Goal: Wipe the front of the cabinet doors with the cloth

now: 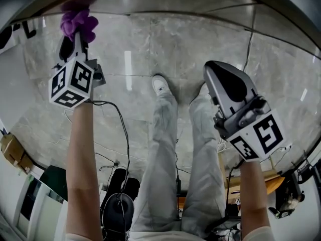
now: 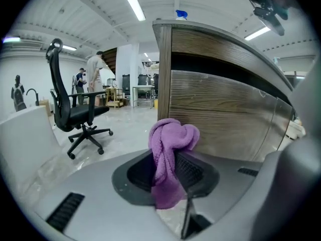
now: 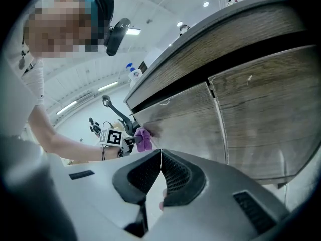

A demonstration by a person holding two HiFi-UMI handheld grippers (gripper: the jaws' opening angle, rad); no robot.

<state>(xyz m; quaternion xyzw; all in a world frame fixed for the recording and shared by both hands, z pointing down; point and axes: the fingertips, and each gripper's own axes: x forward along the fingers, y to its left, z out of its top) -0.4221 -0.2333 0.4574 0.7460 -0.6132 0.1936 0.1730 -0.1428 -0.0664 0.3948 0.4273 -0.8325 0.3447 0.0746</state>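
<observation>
1. Head view: we note the left tongs [image 1: 74, 36] held forward at the upper left, with the purple cloth [image 1: 79, 23] bunched at their tip. The right tongs [image 1: 213, 72] sit lower and closer in over the floor [image 1: 165, 49], and we see nothing carried in them. The left arm is the one further forward
2. Left gripper view: the jaws are clamped on the cloth, one fold standing above the tips and a tail hanging down between them. The cabinet doors [image 2: 220, 114] lie straight ahead and off to the right, their wood-grain front running away rightward. The cloth is near the cabinet's left corner, but from this angle we cannot confirm that it touches. A spray bottle [image 2: 181, 15] stands on top of the cabinet, and an office chair [image 2: 75, 109] stands well apart to the left
3. Right gripper view: the jaws meet tip to tip with nothing between them. The door fronts fill the right of the view, with a vertical seam [image 3: 218, 119] between two doors. At their far left end we see the left tongs with the cloth right at the door surface, apparently touching it
4. Finding: we judge that the wipe turns on the long axis of the fronts, which runs level and rightward from the cloth. The left arm is nearer and placed to make the stroke, while the right tongs stand beside the later doors in that path
</observation>
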